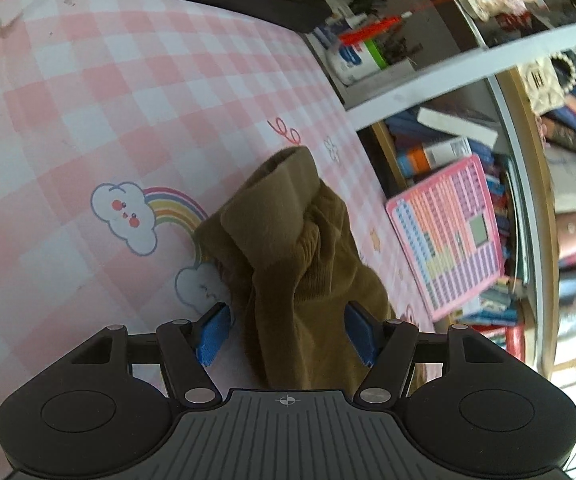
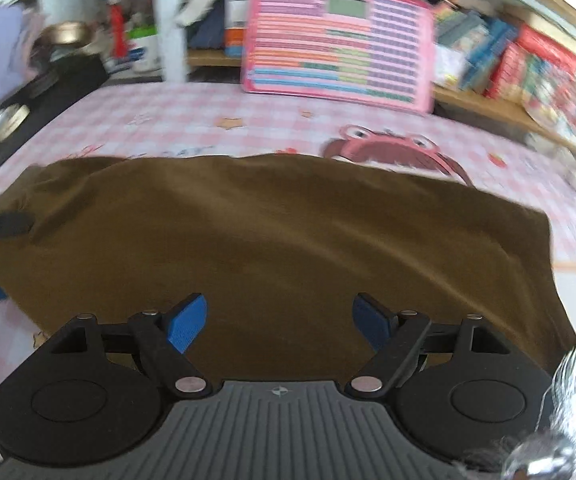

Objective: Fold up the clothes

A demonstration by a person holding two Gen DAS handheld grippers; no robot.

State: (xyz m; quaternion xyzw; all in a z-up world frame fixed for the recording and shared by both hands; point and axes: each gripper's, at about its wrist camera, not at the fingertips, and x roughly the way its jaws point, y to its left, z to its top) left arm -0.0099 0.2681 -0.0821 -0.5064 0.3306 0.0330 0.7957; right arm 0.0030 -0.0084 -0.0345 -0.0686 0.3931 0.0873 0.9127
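I see the olive-brown soft knit garment (image 2: 271, 232) spread on the pink checked table cover (image 1: 127, 100), a ribbed sleeve bunched between my left gripper (image 1: 288, 334). Both grippers, right gripper (image 2: 279, 324) included, stand released. It looks light and floppy; I'd pinch a sleeve cuff or hem edge.

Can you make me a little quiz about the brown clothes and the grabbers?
1. True or false: the left gripper is shut.
2. What does the garment lie on? A) a pink checked cloth B) a bare wooden floor
3. Fill in: in the left view the sleeve is bunched beside a cloud and ____ print.

Key: 1 false, both the left and the right gripper are open; 2 A; 3 rainbow.
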